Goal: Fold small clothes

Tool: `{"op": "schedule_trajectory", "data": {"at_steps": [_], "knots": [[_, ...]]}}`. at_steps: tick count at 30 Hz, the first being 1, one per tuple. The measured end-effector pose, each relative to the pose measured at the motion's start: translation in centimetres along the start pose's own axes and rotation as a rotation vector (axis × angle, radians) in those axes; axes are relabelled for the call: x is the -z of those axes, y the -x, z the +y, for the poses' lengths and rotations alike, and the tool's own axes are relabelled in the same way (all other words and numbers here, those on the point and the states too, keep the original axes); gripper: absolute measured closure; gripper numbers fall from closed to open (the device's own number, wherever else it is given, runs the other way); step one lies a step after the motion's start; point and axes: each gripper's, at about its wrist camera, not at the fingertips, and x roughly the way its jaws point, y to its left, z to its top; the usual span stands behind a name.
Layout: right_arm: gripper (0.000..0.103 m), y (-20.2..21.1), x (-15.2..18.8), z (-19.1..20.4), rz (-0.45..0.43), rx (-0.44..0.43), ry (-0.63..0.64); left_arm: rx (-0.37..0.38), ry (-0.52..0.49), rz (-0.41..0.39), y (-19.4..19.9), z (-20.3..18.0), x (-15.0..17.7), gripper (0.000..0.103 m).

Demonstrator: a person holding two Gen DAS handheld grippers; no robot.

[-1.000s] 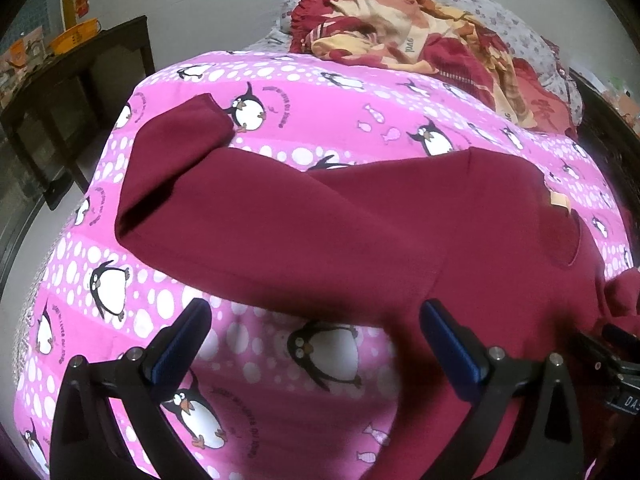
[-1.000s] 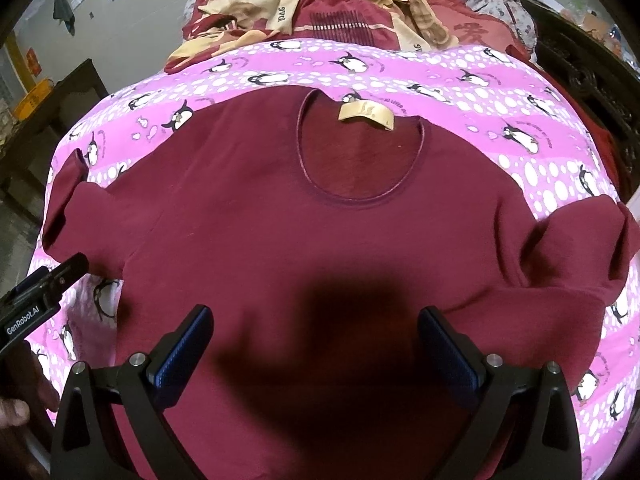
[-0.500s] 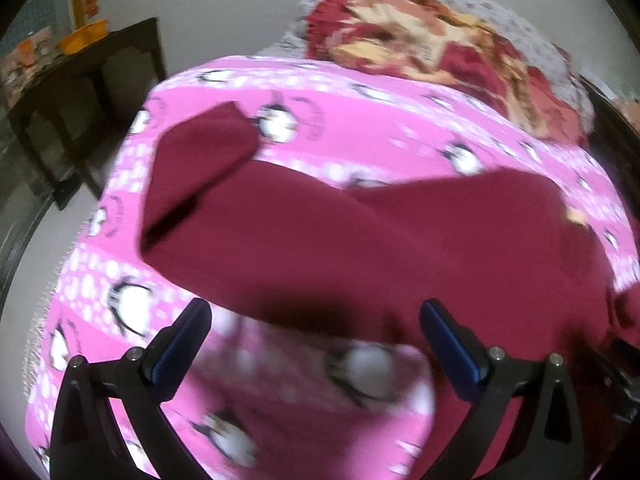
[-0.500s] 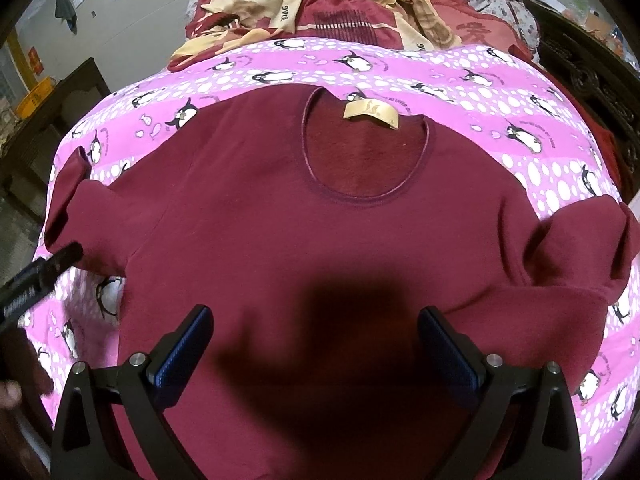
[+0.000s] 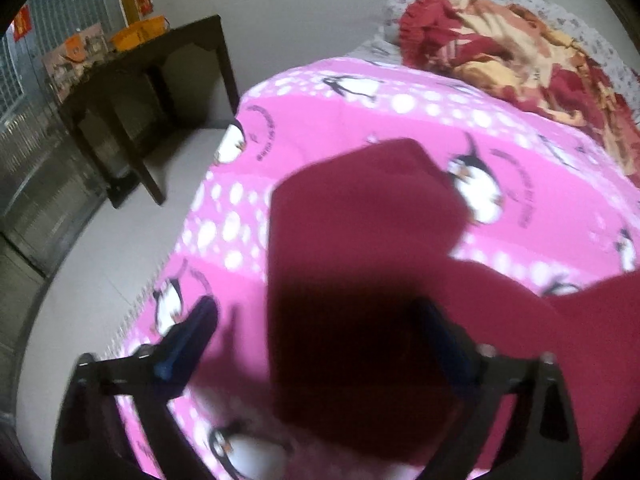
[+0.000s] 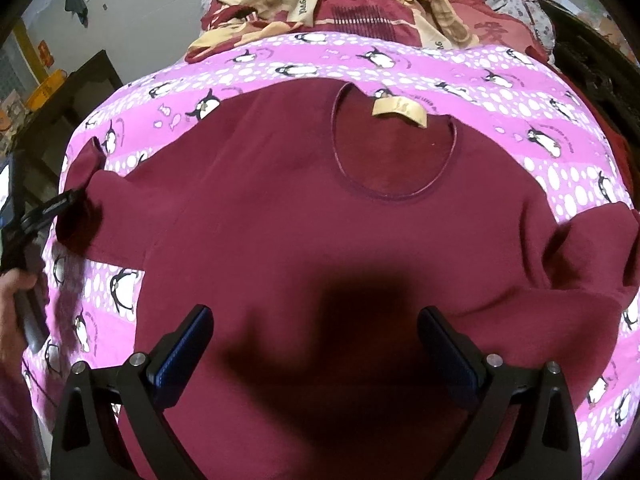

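Maroon sweatshirt (image 6: 304, 216) lies face up, spread flat on a pink penguin-print bedspread (image 6: 500, 80). Fabric looks thick, matte, fleece-like. Round neckline with a narrow ribbed band; a beige label (image 6: 399, 111) sits at the back of the neck. Body is smooth with few wrinkles. The right-side sleeve (image 6: 592, 256) is bent back on itself in a rumpled lump near the bed's right edge. The left-side sleeve (image 5: 360, 208) lies straight, ending in a squared cuff close to the bed's left edge.

Left gripper (image 5: 320, 336): jaws closing, set astride the left sleeve; sleeve cloth lies between the blue pads (image 5: 188, 336), which do not press on it. View is motion-blurred.

Right gripper (image 6: 316, 344): jaws wide apart above the lower chest of the sweatshirt, nothing clamped.

Open room: bare pink cover shows beyond the collar and left of the body. A crumpled red-and-cream blanket (image 6: 360, 8) bounds the far end. Off the left edge, pale floor and a dark wooden table (image 5: 140, 80).
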Motion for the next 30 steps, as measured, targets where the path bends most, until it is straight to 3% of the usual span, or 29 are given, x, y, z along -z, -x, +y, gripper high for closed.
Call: {"op": "schedule_trajectory", "data": {"at_steps": [2,3,5,6,7,13,20,24,30], "knots": [[0.0,-0.1,0.0,-0.1,0.004,-0.009,-0.006,0.041,0.0,0.013,-0.6,0.1,-0.4,0.039],[0.0,-0.1,0.0,-0.1,0.005,-0.011,-0.01,0.068,-0.004,0.021,-0.8,0.1,-0.6,0.056],[0.0,-0.2,-0.1,-0.2,0.006,-0.012,-0.014,0.063,-0.018,0.02,-0.7,0.0,-0.9,0.069],[0.0,-0.2,-0.1,-0.2,0.005,-0.014,-0.016,0.081,-0.012,0.016,-0.3,0.0,-1.0,0.081],[0.0,-0.1,-0.1,-0.3,0.004,-0.015,-0.018,0.118,0.0,0.008,0.6,0.0,-1.0,0.086],[0.0,0.5,-0.2,-1.6,-0.01,-0.027,-0.059,0.418,0.066,-0.051,6.6,-0.7,-0.9,0.087],[0.0,2.9,-0.5,-5.2,-0.066,-0.013,-0.132,0.687,-0.044,-0.056,13.5,-9.1,1.2,0.087],[0.0,4.5,-0.9,-7.9,-0.093,0.004,-0.166,0.794,-0.148,-0.009,15.4,-16.2,4.1,0.087],[0.0,6.4,-1.2,-10.9,-0.151,-0.014,-0.179,0.852,-0.232,0.101,14.0,-24.2,8.9,0.084]]}}
